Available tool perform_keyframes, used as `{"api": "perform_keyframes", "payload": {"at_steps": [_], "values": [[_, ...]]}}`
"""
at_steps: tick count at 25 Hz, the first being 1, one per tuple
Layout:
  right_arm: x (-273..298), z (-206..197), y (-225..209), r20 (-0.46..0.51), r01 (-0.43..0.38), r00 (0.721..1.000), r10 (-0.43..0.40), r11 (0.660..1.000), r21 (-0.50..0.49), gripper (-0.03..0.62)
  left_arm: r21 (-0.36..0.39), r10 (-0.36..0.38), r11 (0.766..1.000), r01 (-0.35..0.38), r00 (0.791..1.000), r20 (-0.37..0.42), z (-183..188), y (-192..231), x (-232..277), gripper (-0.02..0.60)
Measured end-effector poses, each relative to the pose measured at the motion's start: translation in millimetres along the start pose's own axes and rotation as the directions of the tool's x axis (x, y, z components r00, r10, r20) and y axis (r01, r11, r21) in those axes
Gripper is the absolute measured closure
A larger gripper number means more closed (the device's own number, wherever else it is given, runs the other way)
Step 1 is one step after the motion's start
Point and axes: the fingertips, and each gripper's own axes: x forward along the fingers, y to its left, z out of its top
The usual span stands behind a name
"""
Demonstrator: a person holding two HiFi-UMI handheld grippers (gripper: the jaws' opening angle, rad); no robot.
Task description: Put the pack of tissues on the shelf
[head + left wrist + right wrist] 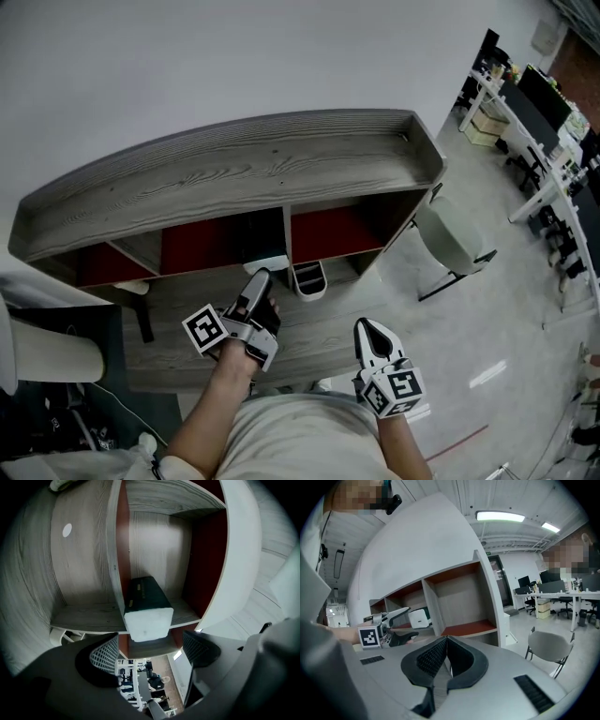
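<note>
The pack of tissues (pixel 146 606), dark green with a white end, lies on the board of the middle compartment of the grey wooden shelf (pixel 234 169), its white end (pixel 267 263) sticking out over the front edge. My left gripper (pixel 150 651) is open just in front of that end, and its mesh pads (pixel 104 655) do not touch the pack. In the head view the left gripper (pixel 261 281) points into that compartment. My right gripper (pixel 368 328) hangs back at the lower right, its jaws (pixel 445 651) shut with nothing in them. The right gripper view shows the pack (pixel 418 618) on its board.
The shelf has red-backed compartments either side of the middle one. A white bin (pixel 309 279) stands on the floor below it. A grey chair (pixel 450 239) is at the shelf's right end, another chair (pixel 47 347) at the left. Desks with monitors (pixel 544 103) line the far right.
</note>
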Motion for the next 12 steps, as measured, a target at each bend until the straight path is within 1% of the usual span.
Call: {"api": "perform_keyframes", "payload": {"at_steps": [3,5,6,7,8,9,10,11,12], "values": [[16.5,-1.0,19.1,-0.014,-0.072,0.997,0.072,0.997,-0.01,0.566,0.057,-0.001,0.998,0.003,1.0,-0.025,-2.9,-7.2,-21.9,0.164],[30.1,-2.4,36.6,-0.029,-0.133,0.991,0.132,0.991,-0.024,0.566,0.082,0.008,0.997,-0.006,1.0,-0.022,-0.2,-8.3,-40.2,0.166],[36.7,-3.3,46.8,-0.037,-0.166,0.986,0.165,0.986,-0.03,0.566,0.095,0.016,0.995,-0.015,1.0,-0.014,2.2,-8.4,-50.8,0.183],[42.8,-4.1,57.7,-0.045,-0.201,0.979,0.2,0.979,-0.036,0.566,0.11,0.027,0.994,-0.027,1.0,0.0,5.3,-8.5,-62.6,0.229],[48.5,-5.0,69.4,-0.053,-0.237,0.971,0.235,0.971,-0.041,0.566,0.13,0.04,0.991,-0.043,0.999,0.02,9.5,-8.6,-75.4,0.288],[53.9,-5.6,81.6,-0.06,-0.273,0.961,0.27,0.961,-0.046,0.566,0.152,0.052,0.987,-0.058,0.998,0.046,14.8,-9.0,-88.8,0.371],[59.0,-6.3,93.9,-0.067,-0.307,0.95,0.304,0.95,-0.052,0.566,0.174,0.058,0.982,-0.071,0.996,0.074,20.5,-10.2,-102.4,0.474],[63.8,-7.4,106.1,-0.075,-0.341,0.939,0.336,0.938,-0.057,0.566,0.195,0.06,0.978,-0.079,0.993,0.101,26.2,-11.9,-115.9,0.54],[68.3,-8.8,118.1,-0.083,-0.373,0.926,0.367,0.926,-0.063,0.566,0.218,0.061,0.972,-0.088,0.99,0.127,31.4,-13.6,-129.6,0.557]]}}
